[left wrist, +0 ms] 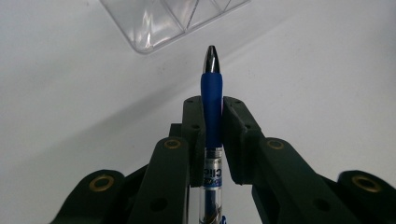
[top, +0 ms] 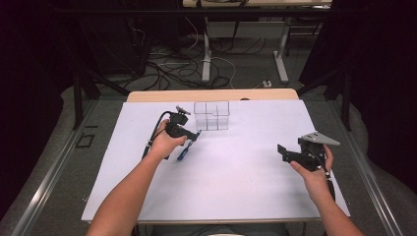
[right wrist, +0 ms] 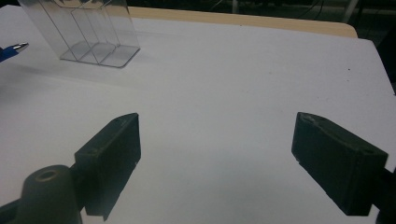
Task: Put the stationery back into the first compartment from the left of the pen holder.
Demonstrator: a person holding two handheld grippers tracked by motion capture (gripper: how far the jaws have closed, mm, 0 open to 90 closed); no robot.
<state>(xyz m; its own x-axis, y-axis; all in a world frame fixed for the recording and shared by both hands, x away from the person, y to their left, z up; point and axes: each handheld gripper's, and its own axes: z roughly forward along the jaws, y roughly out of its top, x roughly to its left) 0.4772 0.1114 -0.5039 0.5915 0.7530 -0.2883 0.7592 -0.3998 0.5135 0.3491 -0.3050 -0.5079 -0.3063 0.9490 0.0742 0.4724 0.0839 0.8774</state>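
A blue click pen [left wrist: 212, 93] with a clear barrel and silver tip is clamped between the jaws of my left gripper [left wrist: 212, 106], tip pointing forward. In the high view my left gripper [top: 195, 135] hovers over the white table's left middle, and the pen's rear end [top: 183, 154] hangs below the hand. Just beyond the tip stands a clear plastic organizer [top: 212, 115] with several upright compartments [left wrist: 159, 23]. My right gripper [top: 281, 150] is held at the table's right, its jaws wide apart with nothing between them [right wrist: 217, 140]. The organizer [right wrist: 84, 32] and pen tip [right wrist: 13, 47] appear far left in the right gripper view.
The white tabletop [top: 236, 182] has a wooden strip [top: 211, 94] along its far edge. Beyond it, cables and table legs [top: 206, 64] lie on the floor. Metal rails run along both sides of the table.
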